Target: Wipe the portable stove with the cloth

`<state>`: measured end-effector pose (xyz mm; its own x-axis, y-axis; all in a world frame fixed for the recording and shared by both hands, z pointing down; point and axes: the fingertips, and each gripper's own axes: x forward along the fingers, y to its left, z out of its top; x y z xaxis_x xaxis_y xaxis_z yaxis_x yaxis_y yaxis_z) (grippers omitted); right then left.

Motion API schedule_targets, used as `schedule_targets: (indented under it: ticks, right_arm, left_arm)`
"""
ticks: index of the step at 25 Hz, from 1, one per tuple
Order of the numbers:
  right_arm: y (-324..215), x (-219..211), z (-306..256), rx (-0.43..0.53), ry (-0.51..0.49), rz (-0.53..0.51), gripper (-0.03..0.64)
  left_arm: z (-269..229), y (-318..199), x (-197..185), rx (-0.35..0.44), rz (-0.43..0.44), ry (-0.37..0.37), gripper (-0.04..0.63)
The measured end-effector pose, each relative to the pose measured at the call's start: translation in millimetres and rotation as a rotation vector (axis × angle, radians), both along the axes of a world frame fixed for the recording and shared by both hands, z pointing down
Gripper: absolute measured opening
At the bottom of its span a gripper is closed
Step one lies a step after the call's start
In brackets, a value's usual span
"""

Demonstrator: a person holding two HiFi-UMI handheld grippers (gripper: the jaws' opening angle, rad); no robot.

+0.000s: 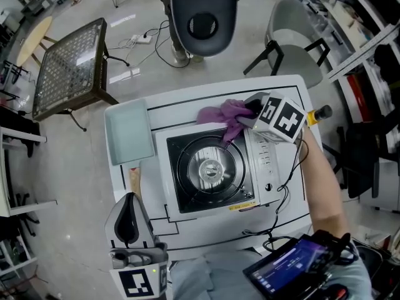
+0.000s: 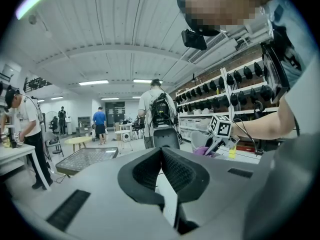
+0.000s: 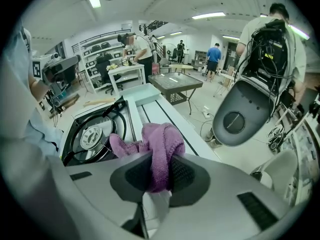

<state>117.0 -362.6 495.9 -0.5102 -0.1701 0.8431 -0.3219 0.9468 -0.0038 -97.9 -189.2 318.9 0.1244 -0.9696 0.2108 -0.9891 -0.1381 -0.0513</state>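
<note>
The portable stove (image 1: 264, 162) sits on the white table, its round burner (image 1: 209, 167) in the middle. A purple cloth (image 1: 224, 114) drapes over the stove's far right corner. My right gripper (image 1: 252, 112) is shut on the cloth, which bunches between its pads (image 3: 159, 170) and hangs toward the burner (image 3: 92, 136). My left gripper (image 1: 130, 202) is off the stove's near left corner, shut and holding nothing, its pads meeting at the tip (image 2: 161, 150). The left gripper view shows the right gripper's marker cube (image 2: 220, 126) and the cloth (image 2: 202, 150) far off.
A pale blue tray (image 1: 129, 132) lies left of the stove. Beyond the table stand an office chair (image 1: 203, 11), a grey chair (image 1: 290, 39) and a mesh-topped table (image 1: 72, 64). A tablet (image 1: 294, 264) is at the near right. People stand in the background.
</note>
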Motion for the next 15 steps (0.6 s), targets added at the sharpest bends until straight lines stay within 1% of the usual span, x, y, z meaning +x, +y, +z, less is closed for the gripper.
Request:
schedule_targets:
  ticks: [5, 8, 10, 15]
  right_arm:
    - [1, 10, 2, 0.009, -0.003, 0.027, 0.086]
    - [0, 15, -1, 0.014, -0.011, 0.047, 0.085]
    - [0, 18, -2, 0.020, -0.016, 0.058, 0.086]
    - [2, 32, 3, 0.033, -0.017, 0.089, 0.086]
  left_arm:
    - [5, 2, 10, -0.014, 0.013, -0.002, 0.020]
    - [-6, -2, 16, 0.025, 0.026, -0.011, 0.020]
    - [-7, -1, 17, 0.035, 0.027, -0.024, 0.020]
    - [1, 4, 20, 0.011, 0.021, -0.030, 0.020]
